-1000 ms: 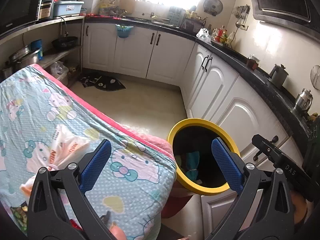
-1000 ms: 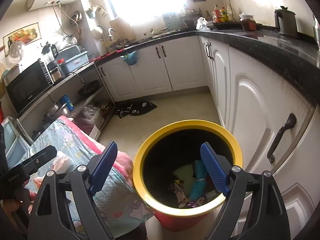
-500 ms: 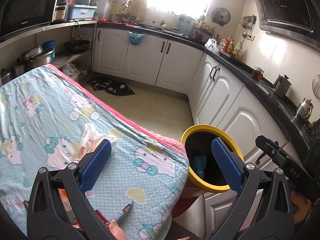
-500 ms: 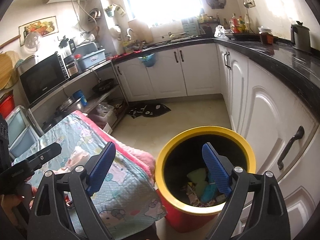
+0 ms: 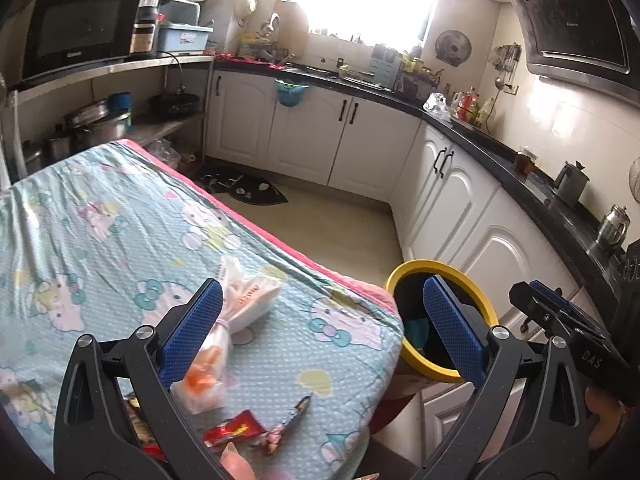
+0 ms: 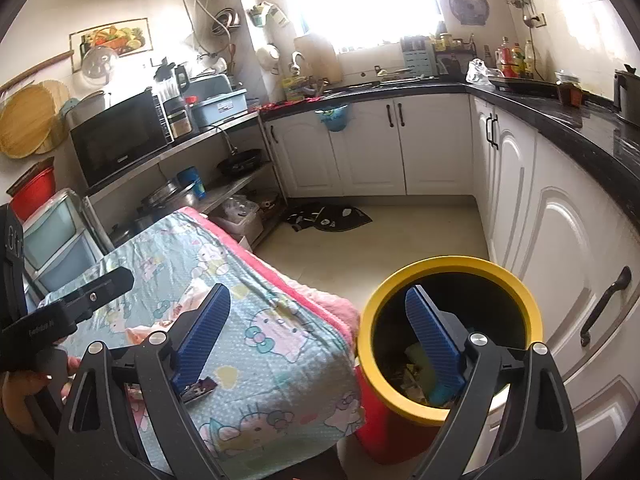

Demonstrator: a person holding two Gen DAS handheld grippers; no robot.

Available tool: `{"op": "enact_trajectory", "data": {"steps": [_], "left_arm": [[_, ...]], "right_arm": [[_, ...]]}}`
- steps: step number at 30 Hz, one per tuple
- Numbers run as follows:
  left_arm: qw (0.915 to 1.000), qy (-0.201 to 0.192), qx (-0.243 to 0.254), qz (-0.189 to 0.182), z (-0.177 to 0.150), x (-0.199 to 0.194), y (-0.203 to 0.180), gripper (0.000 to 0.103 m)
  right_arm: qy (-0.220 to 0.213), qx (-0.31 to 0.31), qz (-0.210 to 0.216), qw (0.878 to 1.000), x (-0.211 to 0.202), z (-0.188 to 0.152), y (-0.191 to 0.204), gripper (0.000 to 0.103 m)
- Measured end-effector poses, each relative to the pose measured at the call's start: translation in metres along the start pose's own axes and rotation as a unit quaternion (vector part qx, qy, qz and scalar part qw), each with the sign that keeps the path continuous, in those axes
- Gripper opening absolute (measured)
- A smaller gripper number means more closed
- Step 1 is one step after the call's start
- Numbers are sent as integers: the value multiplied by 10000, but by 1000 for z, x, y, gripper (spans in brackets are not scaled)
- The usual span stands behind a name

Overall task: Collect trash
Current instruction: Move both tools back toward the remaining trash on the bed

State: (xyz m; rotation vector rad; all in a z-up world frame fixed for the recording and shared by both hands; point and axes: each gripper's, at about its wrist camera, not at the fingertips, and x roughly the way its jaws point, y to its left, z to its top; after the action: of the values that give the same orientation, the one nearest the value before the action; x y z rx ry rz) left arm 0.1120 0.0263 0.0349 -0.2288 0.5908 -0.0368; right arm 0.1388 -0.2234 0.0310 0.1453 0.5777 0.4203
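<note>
Left tongs [image 5: 320, 328] — spread, empty, over the desk [image 5: 100, 216]. Right tongs [image 6: 318, 342] — spread, empty, beside the yellow-rimmed bin [image 6: 450, 272].

Next grab: knotted plastic bag [image 5: 236, 312], best pinched at its tie.

Left view alone shows the red wrapper [image 5: 234, 430] at the near edge; right view alone shows the bin's contents.

Cloth-covered table [image 5: 120, 216] under wrappers [image 5: 234, 432], bag [image 5: 236, 312]

The surface [image 5: 120, 216] sits left, the bin [image 5: 478, 280] right beside its corner, against the cabinets [image 5: 472, 208]. On the surface lies a knotted bag [image 5: 236, 320], and nearer the edge two wrappers [image 5: 236, 430] side by side. Trash [image 6: 424, 368] lies in the bin. A mat [image 5: 248, 190] lies on the floor behind.
</note>
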Motion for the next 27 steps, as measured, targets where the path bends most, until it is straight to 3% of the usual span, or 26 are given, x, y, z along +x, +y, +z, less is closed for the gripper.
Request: {"op": "enact_trajectory", "data": {"steps": [14, 27], "left_arm": [[9990, -125, -4, 435, -1, -27, 42, 92], [9951, 218, -97, 963, -23, -33, 100, 92]], "right_arm": [[121, -329, 409, 9985, 1, -5, 33, 88], [514, -658, 800, 9933, 17, -21, 68, 88]]}}
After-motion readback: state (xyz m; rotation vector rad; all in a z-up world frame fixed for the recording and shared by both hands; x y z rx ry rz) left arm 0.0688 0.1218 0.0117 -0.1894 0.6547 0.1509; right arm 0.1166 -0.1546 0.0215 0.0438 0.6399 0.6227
